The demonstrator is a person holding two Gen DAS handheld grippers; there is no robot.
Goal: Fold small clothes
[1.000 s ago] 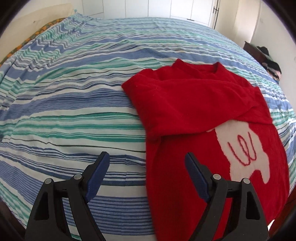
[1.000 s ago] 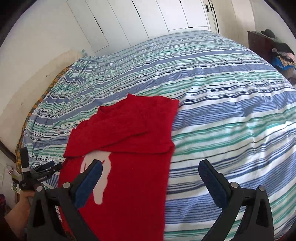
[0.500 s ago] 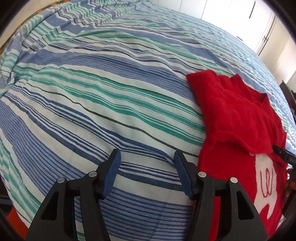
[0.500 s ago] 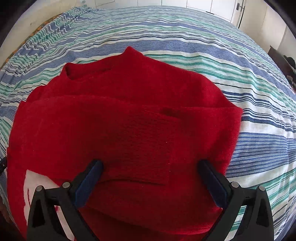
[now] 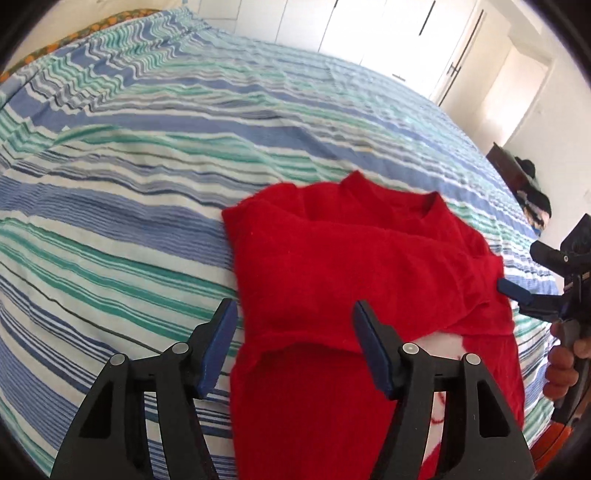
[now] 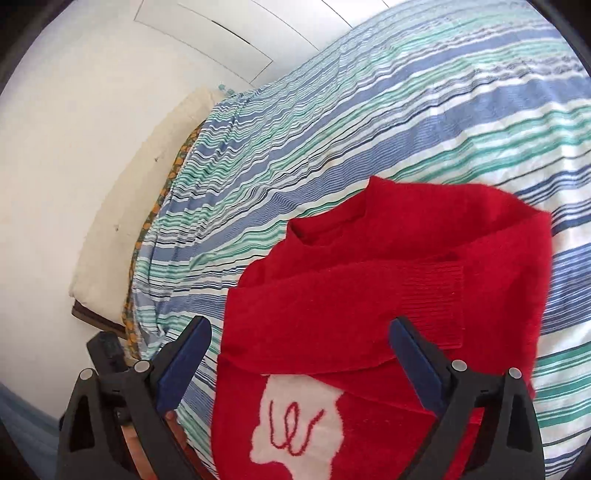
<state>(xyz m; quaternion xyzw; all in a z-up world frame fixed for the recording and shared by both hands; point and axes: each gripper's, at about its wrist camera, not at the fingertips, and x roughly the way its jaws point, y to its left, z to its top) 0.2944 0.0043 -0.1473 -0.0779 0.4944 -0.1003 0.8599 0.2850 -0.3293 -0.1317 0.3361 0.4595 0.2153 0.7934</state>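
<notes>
A small red sweater [image 5: 362, 266] with a white patch on its front lies on the striped bed, both sleeves folded across the chest. It also shows in the right wrist view [image 6: 388, 295], where the white patch [image 6: 295, 424] and a ribbed cuff [image 6: 436, 295] are plain. My left gripper [image 5: 293, 339] is open and empty, just above the sweater's lower left edge. My right gripper [image 6: 301, 360] is open and empty over the sweater's middle; it also shows in the left wrist view [image 5: 532, 273] at the sweater's right edge.
The blue, green and white striped bedspread [image 5: 147, 166] covers the whole bed. A cream pillow [image 6: 136, 206] lies at the bed's far left side by the wall. A dark dresser with clothes [image 5: 524, 184] stands at the right. White wardrobe doors [image 5: 388, 33] are behind.
Both grippers have swung to new angles over the sweater; the left one turned back toward its lower left edge. The sweater lies as before. Both stay open.
</notes>
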